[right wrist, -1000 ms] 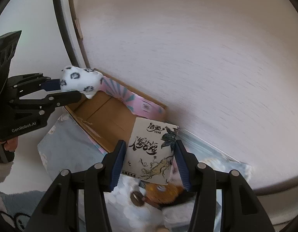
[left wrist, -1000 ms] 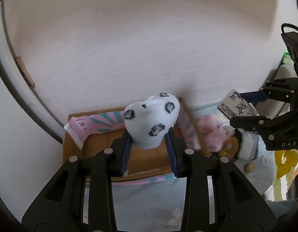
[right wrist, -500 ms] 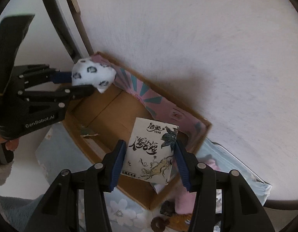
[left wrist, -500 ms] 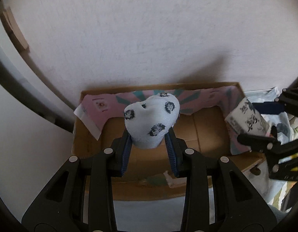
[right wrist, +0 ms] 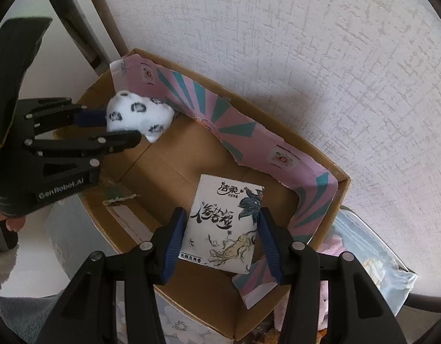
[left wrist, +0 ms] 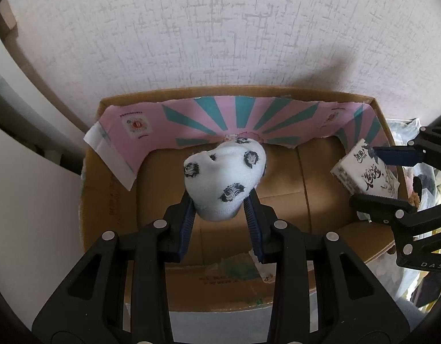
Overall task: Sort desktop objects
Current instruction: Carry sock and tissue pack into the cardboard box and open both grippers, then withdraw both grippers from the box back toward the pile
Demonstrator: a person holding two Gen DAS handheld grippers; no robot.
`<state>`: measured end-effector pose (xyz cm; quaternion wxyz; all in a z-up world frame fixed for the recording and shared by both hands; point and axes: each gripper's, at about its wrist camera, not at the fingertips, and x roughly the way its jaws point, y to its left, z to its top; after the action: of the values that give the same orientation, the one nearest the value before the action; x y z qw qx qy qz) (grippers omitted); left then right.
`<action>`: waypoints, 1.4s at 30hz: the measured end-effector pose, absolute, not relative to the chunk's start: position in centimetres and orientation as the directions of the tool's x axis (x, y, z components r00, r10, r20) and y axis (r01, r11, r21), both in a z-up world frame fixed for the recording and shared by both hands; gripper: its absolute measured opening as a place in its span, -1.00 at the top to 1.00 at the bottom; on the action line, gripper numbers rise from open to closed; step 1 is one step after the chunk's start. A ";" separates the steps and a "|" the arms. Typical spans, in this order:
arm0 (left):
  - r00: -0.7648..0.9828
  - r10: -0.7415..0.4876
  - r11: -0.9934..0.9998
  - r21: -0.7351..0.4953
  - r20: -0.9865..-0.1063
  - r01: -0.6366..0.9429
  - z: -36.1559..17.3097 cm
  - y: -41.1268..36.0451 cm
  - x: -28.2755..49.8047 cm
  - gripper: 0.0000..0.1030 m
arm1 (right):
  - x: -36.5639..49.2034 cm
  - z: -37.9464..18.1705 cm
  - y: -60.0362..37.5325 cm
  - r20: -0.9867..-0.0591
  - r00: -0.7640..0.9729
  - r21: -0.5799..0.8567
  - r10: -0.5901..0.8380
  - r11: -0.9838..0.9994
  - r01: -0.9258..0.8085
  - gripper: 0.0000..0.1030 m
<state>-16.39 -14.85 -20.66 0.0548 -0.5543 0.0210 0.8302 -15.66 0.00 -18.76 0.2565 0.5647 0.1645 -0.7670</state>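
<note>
My left gripper (left wrist: 220, 200) is shut on a rolled white sock with black prints (left wrist: 224, 177) and holds it above the open cardboard box (left wrist: 111, 195). It also shows in the right wrist view (right wrist: 139, 116), over the box's left end. My right gripper (right wrist: 220, 229) is shut on a white tissue pack with black calligraphy (right wrist: 223, 223) and holds it above the box floor (right wrist: 169, 172) near the right end. The pack shows in the left wrist view (left wrist: 366, 173) at the box's right side.
A pink and teal paper liner (left wrist: 237, 114) stands along the box's back wall. The box sits against a white textured wall (left wrist: 220, 28). A plastic bag with pink soft things (right wrist: 372, 261) lies right of the box. A floral cloth (right wrist: 180, 324) lies below the box's front.
Both grippers have moved left and forward over the box, each still holding its object. The box now fills the middle of both views.
</note>
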 end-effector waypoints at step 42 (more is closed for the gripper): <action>-0.508 -0.058 -0.987 0.126 -0.860 -0.100 -15.5 -12.1 -10.6 -0.99 | -12.6 -14.6 1.3 -0.888 -0.359 0.026 -0.288 -0.810 0.586 -0.99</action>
<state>-10.55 -12.06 -15.54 0.0120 -0.4960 0.0795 0.8646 -12.60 1.27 -14.57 0.2698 0.4978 0.1497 -0.8105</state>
